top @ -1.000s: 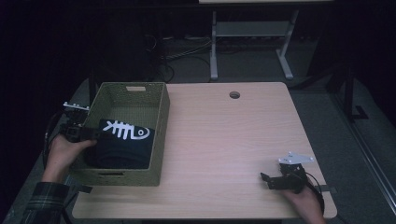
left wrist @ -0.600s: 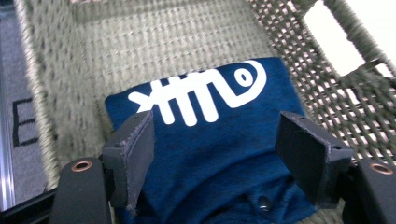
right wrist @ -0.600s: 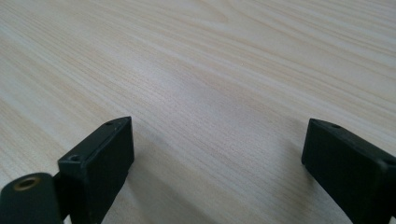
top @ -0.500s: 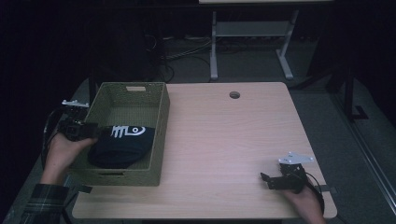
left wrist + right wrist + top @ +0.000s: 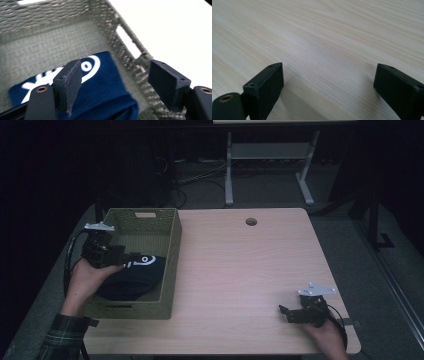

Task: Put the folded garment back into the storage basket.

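Lying in the woven basket (image 5: 172, 245), a navy cloth (image 5: 135, 277).

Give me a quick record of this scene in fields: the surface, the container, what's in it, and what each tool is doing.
surface: light wooden table with a round hole near its far edge
container: green woven basket at the table's left side
contents: folded navy cloth with a white fish-bone print, lying in the basket
left tool: over the basket, jaws have just been opening, nothing between them, cloth released below
right tool: at the table's near right corner, jaws open, nothing held
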`<state>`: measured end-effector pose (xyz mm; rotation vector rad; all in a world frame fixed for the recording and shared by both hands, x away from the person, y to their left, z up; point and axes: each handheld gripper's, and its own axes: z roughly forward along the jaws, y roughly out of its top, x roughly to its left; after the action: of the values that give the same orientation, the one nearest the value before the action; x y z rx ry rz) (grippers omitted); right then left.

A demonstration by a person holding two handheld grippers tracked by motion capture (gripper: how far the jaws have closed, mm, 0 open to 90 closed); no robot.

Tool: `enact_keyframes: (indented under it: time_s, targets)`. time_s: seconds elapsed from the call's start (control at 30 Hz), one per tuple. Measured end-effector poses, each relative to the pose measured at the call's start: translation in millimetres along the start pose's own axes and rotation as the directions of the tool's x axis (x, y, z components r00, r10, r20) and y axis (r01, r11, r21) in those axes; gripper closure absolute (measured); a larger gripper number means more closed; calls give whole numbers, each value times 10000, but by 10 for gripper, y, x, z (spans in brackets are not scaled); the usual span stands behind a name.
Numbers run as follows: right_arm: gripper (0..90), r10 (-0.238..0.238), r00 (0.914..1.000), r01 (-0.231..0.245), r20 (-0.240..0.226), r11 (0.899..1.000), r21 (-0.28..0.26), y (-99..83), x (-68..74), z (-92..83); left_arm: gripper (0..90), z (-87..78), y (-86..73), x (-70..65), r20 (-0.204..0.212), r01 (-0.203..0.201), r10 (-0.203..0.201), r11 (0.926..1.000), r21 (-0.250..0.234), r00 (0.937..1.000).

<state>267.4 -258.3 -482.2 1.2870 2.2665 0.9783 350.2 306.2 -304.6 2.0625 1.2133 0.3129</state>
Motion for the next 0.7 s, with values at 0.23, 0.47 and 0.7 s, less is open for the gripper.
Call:
enact_keyframes:
  time_s: [0.23,0.47,0.7]
  targets:
    - [89,2,10000,-2,2,10000,2,0,0,0,212,172,75,-282,626,-389,396,9992,-127,9973]
    - [89,8,10000,-8,-9,10000,2,0,1,-1,172,318,103,-606,1063,-657,704,9967,-472,9918]
    - [89,-2,10000,2,-23,10000,10,-2,3,-3,151,521,105,-934,1574,-1028,1100,9933,-534,9814]
